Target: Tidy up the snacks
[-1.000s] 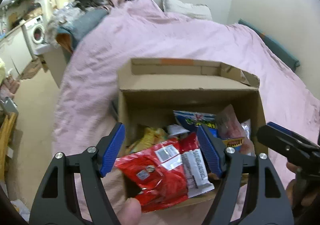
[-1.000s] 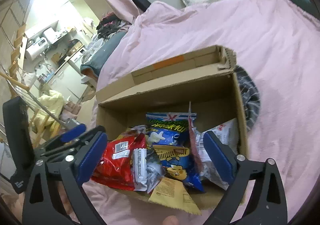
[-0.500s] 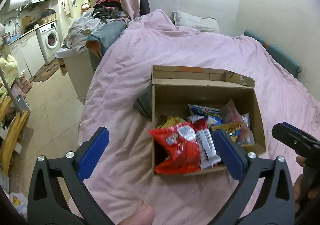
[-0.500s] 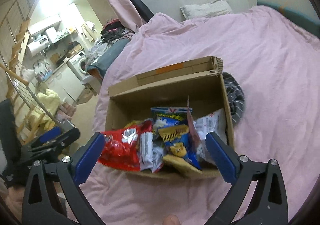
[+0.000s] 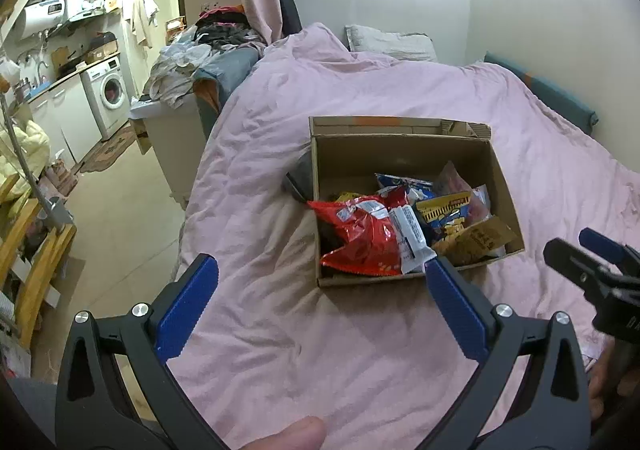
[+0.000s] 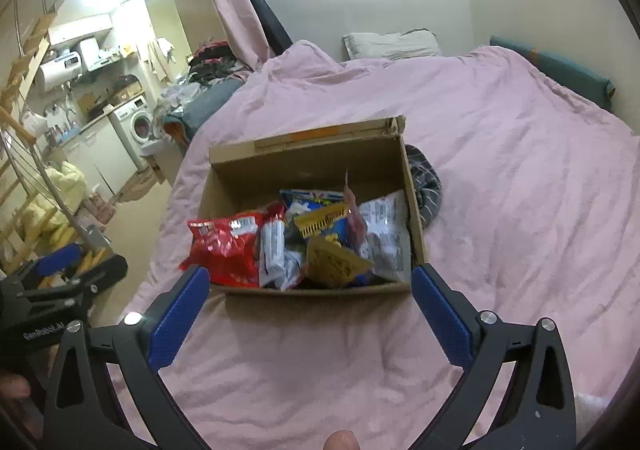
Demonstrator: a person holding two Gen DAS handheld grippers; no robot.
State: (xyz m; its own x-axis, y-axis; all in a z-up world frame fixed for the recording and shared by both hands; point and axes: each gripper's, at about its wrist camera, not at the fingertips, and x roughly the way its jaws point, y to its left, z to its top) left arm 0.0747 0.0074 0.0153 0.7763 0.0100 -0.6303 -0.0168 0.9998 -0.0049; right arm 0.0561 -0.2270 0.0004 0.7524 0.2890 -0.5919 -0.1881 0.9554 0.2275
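Note:
An open cardboard box (image 5: 404, 143) (image 6: 308, 165) sits on the pink bed cover and holds several snack bags. A red bag (image 5: 360, 238) (image 6: 228, 246) lies at its left and hangs over the rim. A white bar wrapper (image 5: 408, 234), a blue and yellow bag (image 5: 444, 213) (image 6: 324, 217), a tan packet (image 6: 336, 264) and a silver bag (image 6: 386, 234) lie beside it. My left gripper (image 5: 320, 290) is open and empty, held back from the box's near left. My right gripper (image 6: 310, 298) is open and empty, in front of the box's near wall.
The pink bed cover (image 5: 280, 330) spreads all around the box. A dark striped cloth (image 6: 426, 189) lies against the box's right side. A pillow (image 5: 388, 45) is at the head of the bed. The floor, a washing machine (image 5: 108, 97) and a clothes pile are left.
Both grippers have pulled back and up from the box, which now looks smaller and farther. The left gripper's jaws have opened wider. The snacks stay in the box.

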